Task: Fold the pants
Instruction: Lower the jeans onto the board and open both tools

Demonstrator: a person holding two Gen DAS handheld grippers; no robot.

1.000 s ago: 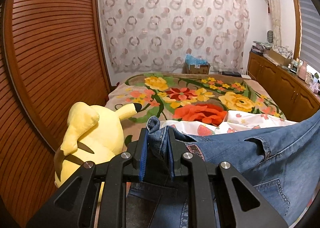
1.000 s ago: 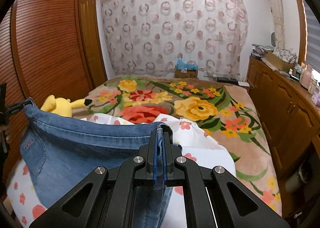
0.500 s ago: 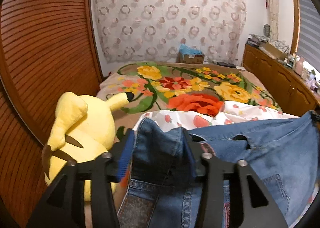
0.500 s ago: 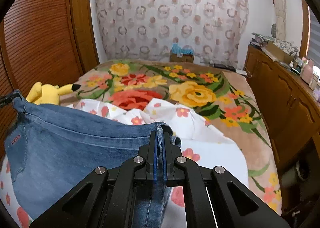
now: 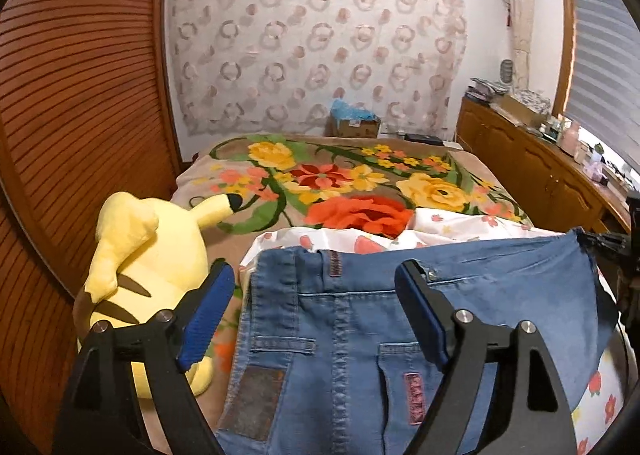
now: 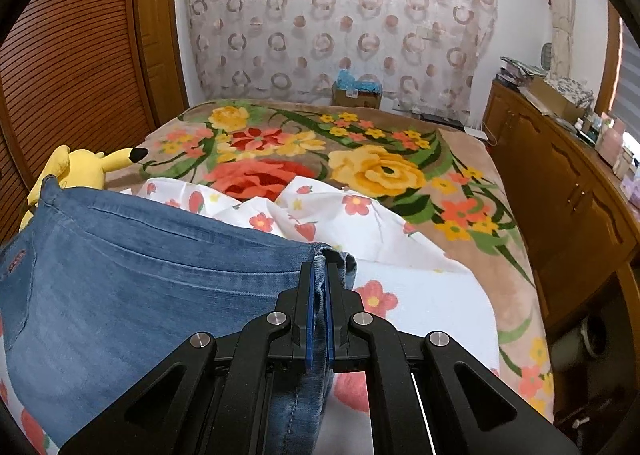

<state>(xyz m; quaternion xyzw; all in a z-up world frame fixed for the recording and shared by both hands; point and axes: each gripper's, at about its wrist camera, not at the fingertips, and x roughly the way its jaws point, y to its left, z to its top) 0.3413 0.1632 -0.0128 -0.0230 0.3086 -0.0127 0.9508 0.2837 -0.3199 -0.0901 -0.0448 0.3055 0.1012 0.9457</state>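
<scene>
floral bedspread (image 6: 384,171) behind, jeans (image 5: 340,339) waistband between left gripper (image 5: 316,295) jaws spread wide, right gripper (image 6: 319,283) jaws pinching hem

Bed (image 6: 472,191): fills the middle of the room, covered by a tan blanket with large red, yellow and orange flowers.
White cloth (image 6: 400,255): printed with small red flowers and strawberries, spread rumpled over the near part of the blanket.
Jeans (image 5: 340,335): blue denim, lying on the white cloth, back pockets facing up.
Yellow plush toy (image 5: 140,255): sitting on the blanket at the bed's left edge, just beside the jeans.
</scene>
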